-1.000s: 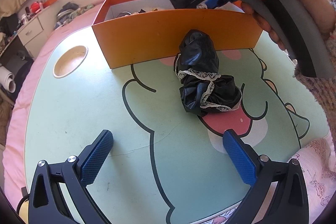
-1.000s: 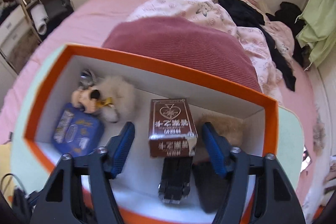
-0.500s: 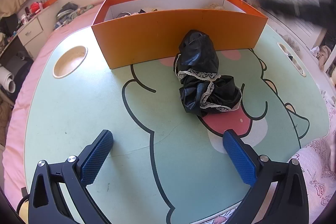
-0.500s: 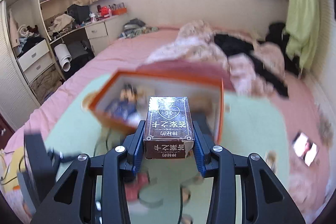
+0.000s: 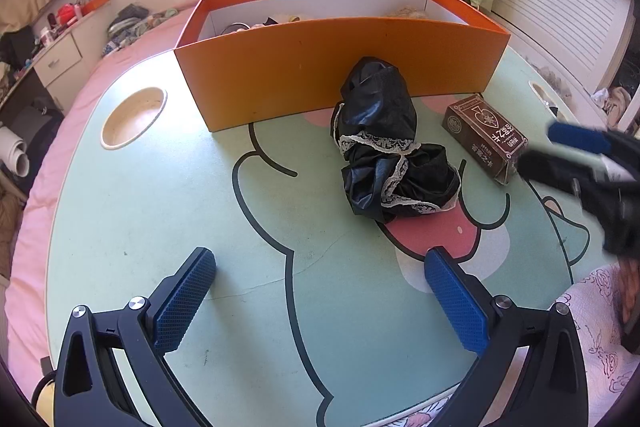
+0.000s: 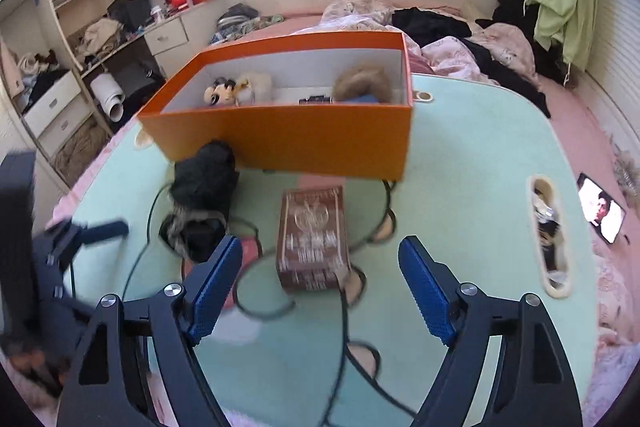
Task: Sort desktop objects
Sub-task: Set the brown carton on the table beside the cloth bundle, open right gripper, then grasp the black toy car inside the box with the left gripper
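Note:
A brown card box (image 5: 484, 137) lies flat on the green cartoon table (image 5: 160, 195), right of a black lace-trimmed cloth bundle (image 5: 390, 147). Both lie in front of an orange box (image 5: 336, 67). In the right wrist view the card box (image 6: 313, 239) lies just ahead of my open, empty right gripper (image 6: 320, 287), and the bundle (image 6: 202, 195) is to its left. The orange box (image 6: 288, 137) holds plush toys and small items. My left gripper (image 5: 320, 303) is open and empty, low over the table near the front edge. The right gripper shows blurred in the left wrist view (image 5: 580, 155).
A round cup recess (image 5: 133, 117) sits in the table at the left, a slot recess (image 6: 548, 235) at the right. A phone (image 6: 602, 213) lies beyond the right table edge. Bedding and clothes lie behind the orange box.
My right gripper lifted the card box out of the orange box, carried it back, set it on the table and opened. The left gripper has not moved.

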`<state>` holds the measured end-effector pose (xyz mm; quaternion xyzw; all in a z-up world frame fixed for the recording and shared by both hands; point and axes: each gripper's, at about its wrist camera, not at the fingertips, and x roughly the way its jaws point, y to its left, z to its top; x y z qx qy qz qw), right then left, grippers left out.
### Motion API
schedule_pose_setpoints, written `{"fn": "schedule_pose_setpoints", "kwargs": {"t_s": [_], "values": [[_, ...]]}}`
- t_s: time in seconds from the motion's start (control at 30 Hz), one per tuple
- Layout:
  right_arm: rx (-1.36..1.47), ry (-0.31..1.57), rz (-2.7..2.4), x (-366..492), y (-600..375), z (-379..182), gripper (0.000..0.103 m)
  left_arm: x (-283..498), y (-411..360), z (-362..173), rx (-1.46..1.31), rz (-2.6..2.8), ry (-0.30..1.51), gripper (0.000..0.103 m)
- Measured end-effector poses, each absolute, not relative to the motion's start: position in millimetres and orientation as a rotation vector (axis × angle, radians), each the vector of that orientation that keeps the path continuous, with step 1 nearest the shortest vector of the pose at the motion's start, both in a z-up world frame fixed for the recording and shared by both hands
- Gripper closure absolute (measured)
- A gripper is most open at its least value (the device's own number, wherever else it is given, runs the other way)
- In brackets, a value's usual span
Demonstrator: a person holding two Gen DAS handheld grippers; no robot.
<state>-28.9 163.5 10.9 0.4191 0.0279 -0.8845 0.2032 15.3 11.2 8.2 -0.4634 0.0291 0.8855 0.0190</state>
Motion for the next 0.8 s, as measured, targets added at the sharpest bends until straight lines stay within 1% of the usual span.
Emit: {"fn": "schedule_pose_setpoints", "kwargs": {"t_s": [0.1,0.17,0.23,0.27,0.3,0.33,0.57,0.63,0.7,0.8], "values": [[1.247,0.159,-2.466,-18.5,166.9,-2.3,0.023,15.3,10.8,8.2,-1.438,2.749,0.091,0.0],[1.278,0.218,-2.472,-18.7,166.3,-11.1,0.018,14.7,11.2,8.5,-1.438,2.75,0.095,0.0],[1.266,0.258,-2.477,-17.6,162.2,-13.7,0.01,15.1,10.6,8.4,-1.438,2.749,0.094,0.0],[1.266,0.262,-2.47,-18.0,160.9,-14.4,0.007,14.8,10.9,8.5,-1.437,2.75,0.093,0.0],[1.266,0.264,-2.462,-18.5,160.4,-15.3,0.002,14.5,10.3,8.6,-1.437,2.75,0.095,0.0],[1.261,0.267,-2.458,-18.6,160.3,-16.1,0.0,14.6,9.9,8.6,-1.437,2.75,0.094,0.0],[1.249,0.263,-2.457,-17.4,163.3,-17.1,0.0,16.3,8.5,9.0,-1.434,2.76,0.096,0.0],[1.249,0.26,-2.456,-17.6,163.7,-16.9,0.0,18.8,6.4,15.1,-1.396,2.78,0.085,0.001],[1.248,0.261,-2.456,-16.5,162.6,-16.3,0.0,24.3,6.3,37.0,-1.277,2.844,0.08,0.003],[1.248,0.26,-2.456,-16.5,161.9,-16.0,0.0,14.4,6.9,81.0,-1.101,2.833,0.015,0.003]]}}
